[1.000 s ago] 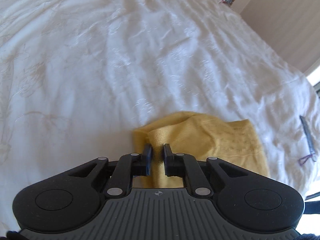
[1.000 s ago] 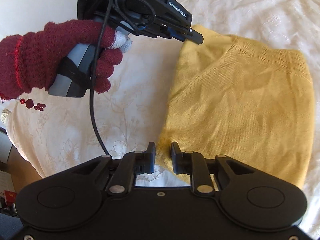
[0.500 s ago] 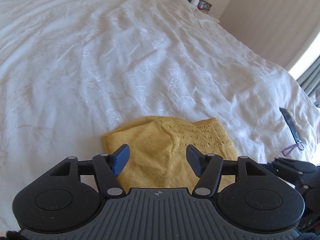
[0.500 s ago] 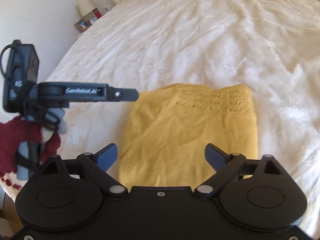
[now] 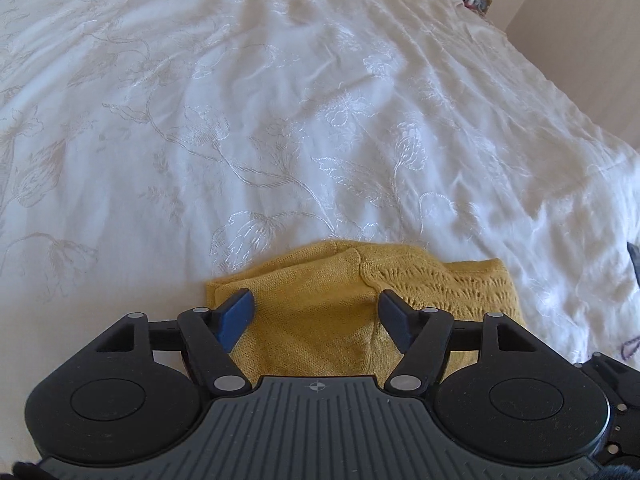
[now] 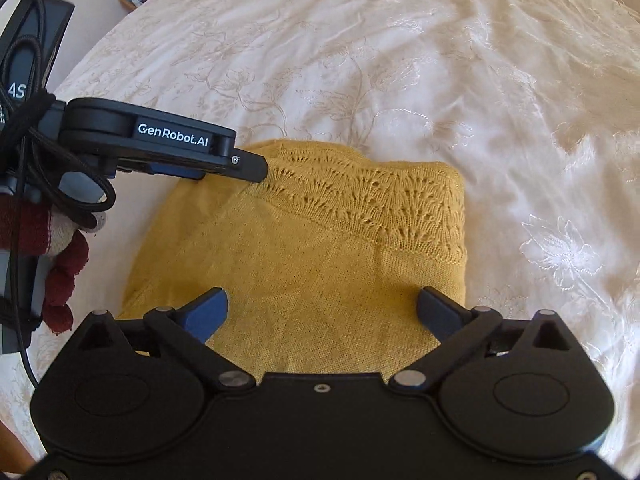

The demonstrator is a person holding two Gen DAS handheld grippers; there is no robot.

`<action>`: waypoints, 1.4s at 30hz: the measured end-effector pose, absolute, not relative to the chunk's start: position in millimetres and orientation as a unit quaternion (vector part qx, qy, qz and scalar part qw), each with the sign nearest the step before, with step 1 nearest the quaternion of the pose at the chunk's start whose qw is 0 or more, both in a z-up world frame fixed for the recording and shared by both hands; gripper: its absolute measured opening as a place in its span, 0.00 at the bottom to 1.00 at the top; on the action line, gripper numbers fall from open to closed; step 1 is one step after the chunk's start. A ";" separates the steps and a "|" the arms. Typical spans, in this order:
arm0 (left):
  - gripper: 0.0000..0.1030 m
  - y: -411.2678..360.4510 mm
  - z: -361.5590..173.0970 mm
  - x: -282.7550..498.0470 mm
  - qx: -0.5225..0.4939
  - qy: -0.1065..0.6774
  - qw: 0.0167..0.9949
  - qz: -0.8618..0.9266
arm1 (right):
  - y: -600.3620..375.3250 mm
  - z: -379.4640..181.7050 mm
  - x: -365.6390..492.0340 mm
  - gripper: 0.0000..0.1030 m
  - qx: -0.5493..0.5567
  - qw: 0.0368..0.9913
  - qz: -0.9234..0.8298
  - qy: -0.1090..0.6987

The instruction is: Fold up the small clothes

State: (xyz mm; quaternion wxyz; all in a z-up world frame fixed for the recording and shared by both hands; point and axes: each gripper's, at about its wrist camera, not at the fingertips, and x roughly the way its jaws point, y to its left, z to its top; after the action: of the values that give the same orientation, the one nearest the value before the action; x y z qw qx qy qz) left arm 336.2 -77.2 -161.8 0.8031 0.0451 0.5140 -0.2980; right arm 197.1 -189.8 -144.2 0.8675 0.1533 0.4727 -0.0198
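Mustard-yellow knitted garment w/ a lacy openwork band (image 6: pixel 320 248) lies flat on the white embroidered bedspread (image 6: pixel 400 60), already folded into a rough rectangle, lace band along its far edge toward 12 o'clock.

Right gripper (image 6: pixel 322 308) hangs over the near edge of the knit, jaws opening, nearly at full spread; cloth lies below and between the blue pads but they don't press it. Left gripper (image 5: pixel 316 316) likewise: jaws opening, about mid-spread, over the garment's left corner, nothing pinched. In the right-wrist view the left gripper (image 6: pixel 248 166) sits at approx 10 o'clock, tip just over the far-left corner; a dark-red knitted glove (image 6: pixel 64 276) holds its handle.

Step, as I read it: release after a fold, both tools letting go. Looks mostly done, tho the left edge seems a bit uneven.

Next move prob calls for either one more fold (regrip two corners of one edge, carry across together so layers stay aligned) or a light smoothing pass. Soft knit will likely slide if dragged.
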 end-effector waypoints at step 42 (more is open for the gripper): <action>0.99 -41.9 -24.1 97.3 0.038 0.463 0.882 -0.080 | -215.3 -19.7 46.0 0.99 0.090 0.911 -0.003 0.402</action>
State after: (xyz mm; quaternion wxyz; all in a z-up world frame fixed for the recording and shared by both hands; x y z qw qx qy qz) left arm 97.3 -41.9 -24.1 0.8820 0.0380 0.4629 -0.0799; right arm 46.0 -215.3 -19.7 0.9112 0.0902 0.4019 -0.0027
